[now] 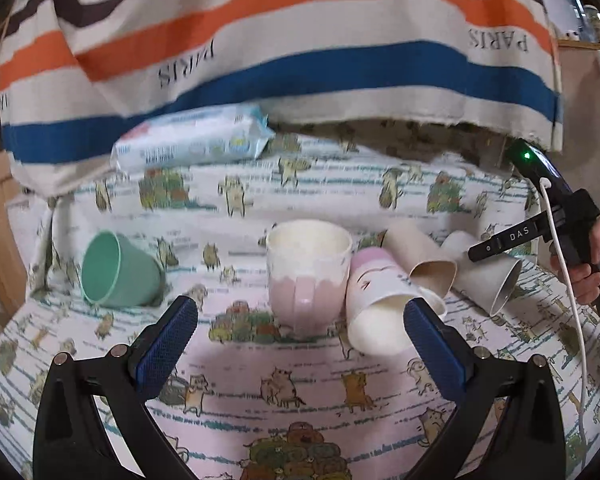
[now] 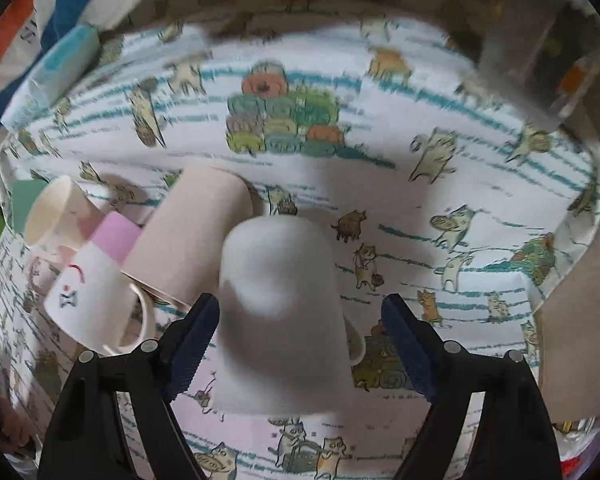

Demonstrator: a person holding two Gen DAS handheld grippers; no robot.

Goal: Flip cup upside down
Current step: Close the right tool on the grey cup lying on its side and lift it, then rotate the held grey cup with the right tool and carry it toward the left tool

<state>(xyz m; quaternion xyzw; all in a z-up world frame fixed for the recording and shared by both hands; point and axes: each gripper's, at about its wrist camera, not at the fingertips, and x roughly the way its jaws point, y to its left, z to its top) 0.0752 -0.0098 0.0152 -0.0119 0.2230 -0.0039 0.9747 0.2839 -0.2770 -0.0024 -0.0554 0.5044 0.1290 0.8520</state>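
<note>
Between the right gripper fingers: a white cup, rim down.
Both grippers' fingers spread open; left gripper faces the pink mug, left of that cup.

Bare counter lies before the left claw; the pink mug and tumbled cups block beyond.

In the right wrist view the white paper cup was smeared by blur, its mouth turned away from the camera so the rim could not be seen. The green cup showed only as a sliver behind the pink-and-white mug. In the left wrist view the right blue pad covered part of the lying mug's rim.
</note>
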